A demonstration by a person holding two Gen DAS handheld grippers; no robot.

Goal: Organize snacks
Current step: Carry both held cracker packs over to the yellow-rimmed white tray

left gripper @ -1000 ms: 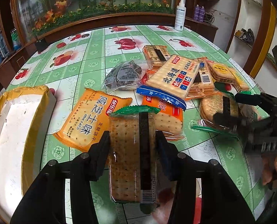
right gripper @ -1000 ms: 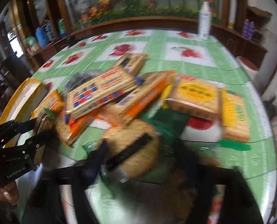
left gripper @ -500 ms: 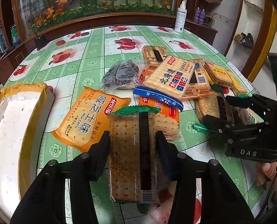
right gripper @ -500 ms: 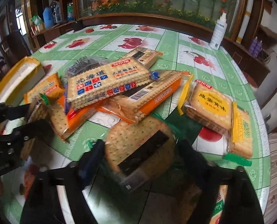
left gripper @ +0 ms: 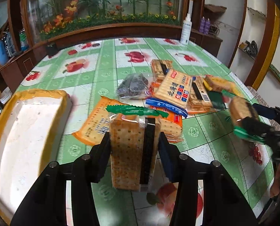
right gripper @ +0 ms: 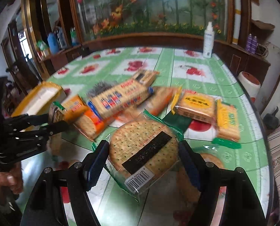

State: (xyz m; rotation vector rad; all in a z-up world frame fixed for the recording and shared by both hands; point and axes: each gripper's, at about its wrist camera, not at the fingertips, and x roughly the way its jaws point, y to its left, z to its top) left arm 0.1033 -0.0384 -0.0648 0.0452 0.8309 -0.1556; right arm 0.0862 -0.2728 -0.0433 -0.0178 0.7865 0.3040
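The left hand-held gripper (left gripper: pixel 134 143) held a square clear-wrapped cracker pack (left gripper: pixel 132 150) above the desk's (left gripper: pixel 106 69) near edge; the right hand-held gripper (right gripper: pixel 143 150) held a round cracker pack (right gripper: pixel 143 148). Both should go gently into the yellow-rimmed white tray (left gripper: pixel 27 124) at the left edge, one at a time.

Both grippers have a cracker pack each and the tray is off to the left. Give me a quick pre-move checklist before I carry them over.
1. Left gripper shut on square cracker pack: ok.
2. Right gripper shut on round cracker pack: ok.
3. Both packs lifted off the tablecloth: ok, though the pictures are blurred.
4. Yellow-rimmed tray has bare white floor for them: ok.
5. Orange packet lies between left gripper and tray; height over it: cannot tell.
6. Grippers apart from each other: ok.
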